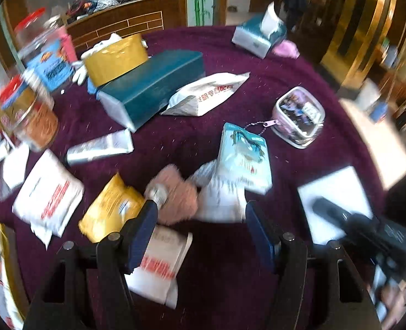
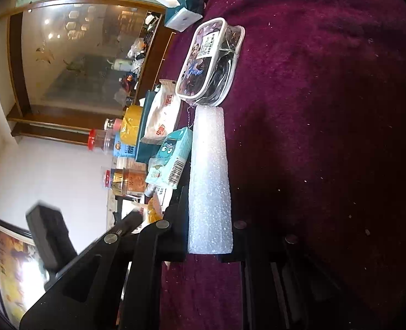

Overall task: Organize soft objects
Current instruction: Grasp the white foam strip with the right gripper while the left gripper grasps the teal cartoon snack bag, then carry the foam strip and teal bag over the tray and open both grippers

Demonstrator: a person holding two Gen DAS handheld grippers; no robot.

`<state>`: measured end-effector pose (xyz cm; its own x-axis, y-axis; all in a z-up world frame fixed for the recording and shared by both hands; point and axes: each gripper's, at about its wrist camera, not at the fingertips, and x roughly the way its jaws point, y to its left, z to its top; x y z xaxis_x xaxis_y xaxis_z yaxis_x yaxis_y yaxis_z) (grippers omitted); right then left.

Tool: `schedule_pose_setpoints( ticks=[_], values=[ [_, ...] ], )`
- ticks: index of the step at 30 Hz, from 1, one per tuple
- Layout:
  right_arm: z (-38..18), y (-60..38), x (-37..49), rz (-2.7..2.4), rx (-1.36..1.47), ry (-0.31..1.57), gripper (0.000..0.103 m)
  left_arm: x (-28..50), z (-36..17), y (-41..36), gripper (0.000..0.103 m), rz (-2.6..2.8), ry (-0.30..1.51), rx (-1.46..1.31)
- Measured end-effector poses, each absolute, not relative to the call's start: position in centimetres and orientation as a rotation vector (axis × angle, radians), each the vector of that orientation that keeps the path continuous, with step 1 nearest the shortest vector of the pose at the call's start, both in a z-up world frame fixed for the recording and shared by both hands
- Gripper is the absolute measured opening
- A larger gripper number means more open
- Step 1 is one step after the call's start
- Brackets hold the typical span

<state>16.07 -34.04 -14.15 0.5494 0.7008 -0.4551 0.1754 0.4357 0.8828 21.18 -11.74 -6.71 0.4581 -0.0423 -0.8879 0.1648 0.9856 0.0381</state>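
Surface (image 1: pixel 258 55): covered in dark purple cloth, crowded with packets, boxes and jars.
Teal box (image 1: pixel 153 82): long, lies near the middle of the far side; a yellow packet (image 1: pixel 115 57) rests on its far end.
White foam block (image 2: pixel 210 181): flat slab at the near right edge of the surface, seen edge-on in the right wrist view, standing up off the cloth.
Right claw (image 2: pixel 210 214): clenched on the white foam block, one finger on each broad face.
Left claw (image 1: pixel 201 214): released, fingers well apart with nothing between them, hanging over the soft items near the middle.
White pouch (image 1: pixel 205 93): printed with red characters, leans against the teal box.
Clear zip case (image 1: pixel 299 115): holds printed cards, lies just beyond the foam block's far end.
Light blue tissue pack (image 1: pixel 244 156): cartoon print, propped on a white soft item (image 1: pixel 219 198).
Pink fluffy item (image 1: pixel 178 192): just ahead of the left claw's left finger, beside the white soft item; blurred.
Silver tube (image 1: pixel 101 148): lies flat, left of centre.
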Motion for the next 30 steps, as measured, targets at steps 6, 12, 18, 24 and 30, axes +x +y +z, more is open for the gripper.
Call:
schedule_pose_setpoints(
  ticks=[6,12,18,24,30],
  values=[
    [-14.5,-34.1,16.4,0.41,1.128,0.975,0.01,24.6,-7.0,-15.4,0.067,-0.047,1.104,0.253],
    [-15.0,-34.4,16.5,0.423,1.177,0.976,0.01,27.2,-9.4,-17.8,0.074,-0.03,1.243,0.389],
    [-15.0,-34.6,16.6,0.423,1.176,0.981,0.01,28.5,-10.9,-17.4,0.086,-0.071,1.347,0.314],
    [-15.0,-34.6,16.7,0.426,1.173,0.98,0.01,28.7,-11.0,-14.2,0.066,-0.172,1.31,0.143],
    [-15.0,-34.4,16.9,0.433,1.158,0.979,0.01,26.9,-10.0,-13.2,0.018,-0.224,1.213,0.177]
  ],
)
